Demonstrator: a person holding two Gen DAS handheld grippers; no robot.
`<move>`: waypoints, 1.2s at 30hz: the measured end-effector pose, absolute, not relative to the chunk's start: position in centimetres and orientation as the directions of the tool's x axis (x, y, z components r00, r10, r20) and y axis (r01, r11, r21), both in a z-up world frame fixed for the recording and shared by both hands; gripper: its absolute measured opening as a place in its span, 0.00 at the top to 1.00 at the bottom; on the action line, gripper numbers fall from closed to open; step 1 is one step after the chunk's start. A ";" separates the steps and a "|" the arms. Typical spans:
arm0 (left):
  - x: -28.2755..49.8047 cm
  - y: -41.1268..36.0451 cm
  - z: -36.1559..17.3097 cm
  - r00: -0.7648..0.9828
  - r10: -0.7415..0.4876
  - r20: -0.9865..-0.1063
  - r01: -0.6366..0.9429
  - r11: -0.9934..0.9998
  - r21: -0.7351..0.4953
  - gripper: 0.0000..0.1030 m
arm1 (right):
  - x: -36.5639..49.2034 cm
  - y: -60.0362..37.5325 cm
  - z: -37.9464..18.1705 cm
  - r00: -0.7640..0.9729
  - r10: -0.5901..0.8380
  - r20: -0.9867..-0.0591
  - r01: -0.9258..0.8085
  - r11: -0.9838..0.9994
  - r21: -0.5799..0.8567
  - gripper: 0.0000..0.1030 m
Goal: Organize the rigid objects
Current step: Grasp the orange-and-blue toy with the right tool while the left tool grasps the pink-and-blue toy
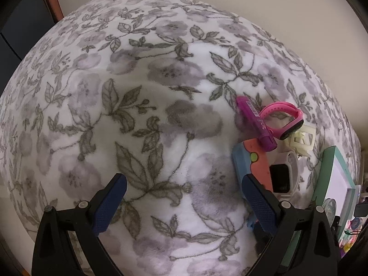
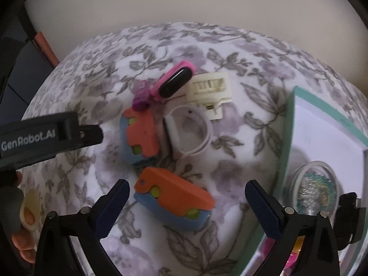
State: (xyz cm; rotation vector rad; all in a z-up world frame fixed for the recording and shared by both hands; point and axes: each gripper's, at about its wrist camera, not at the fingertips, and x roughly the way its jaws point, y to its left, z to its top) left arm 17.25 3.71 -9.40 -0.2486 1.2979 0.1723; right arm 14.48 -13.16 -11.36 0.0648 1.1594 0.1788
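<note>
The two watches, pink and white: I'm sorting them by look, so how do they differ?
The pink watch has a slim, oval black face; the white watch has a wider, squarish one. The pink watch lies farther back, beside the purple tube; the white watch lies beside the orange-and-blue toy. Both bands are looped closed.

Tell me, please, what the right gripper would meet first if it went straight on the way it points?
Probably the nearer orange-and-blue toy, lying between the open right gripper fingers on the flowered blanket; depth is unclear.

Both the left gripper (image 1: 184, 191) and the right gripper (image 2: 187, 195) are being held with jaws spread wide, nothing being gripped.
</note>
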 end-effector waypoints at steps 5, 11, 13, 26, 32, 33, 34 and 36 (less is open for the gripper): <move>17.4 3.5 -9.4 0.270 -0.033 -0.962 -0.254 0.961 -0.105 0.03 | 14.4 -12.9 -12.2 0.367 0.155 -0.917 -0.118 0.986 0.119 0.04; 17.9 3.0 -9.5 0.293 -0.062 -0.954 -0.225 0.965 -0.132 0.03 | 14.3 -12.6 -12.1 0.357 0.192 -0.914 -0.166 0.976 0.140 0.13; 18.1 2.9 -9.5 0.297 -0.069 -0.953 -0.220 0.966 -0.138 0.03 | 14.1 -12.6 -12.1 0.349 0.199 -0.916 -0.183 0.973 0.141 0.13; 18.7 2.4 -10.1 0.297 -0.088 -0.951 -0.203 0.967 -0.152 0.03 | 13.9 -12.4 -11.8 0.361 0.175 -0.916 -0.196 0.975 0.109 0.22; 19.3 1.8 -10.3 0.320 -0.096 -0.943 -0.178 0.971 -0.160 0.03 | 14.2 -13.5 -11.8 0.362 0.165 -0.917 -0.154 0.981 0.115 0.31; 19.4 1.6 -10.4 0.322 -0.096 -0.942 -0.174 0.972 -0.158 0.03 | 14.1 -13.7 -11.7 0.363 0.163 -0.917 -0.149 0.982 0.115 0.35; 19.5 1.5 -10.4 0.325 -0.097 -0.941 -0.170 0.973 -0.159 0.03 | 14.2 -13.8 -11.7 0.362 0.161 -0.918 -0.143 0.983 0.116 0.39; 19.6 1.2 -10.6 0.333 -0.101 -0.937 -0.165 0.973 -0.164 0.03 | 14.2 -14.2 -11.7 0.363 0.164 -0.917 -0.131 0.984 0.123 0.47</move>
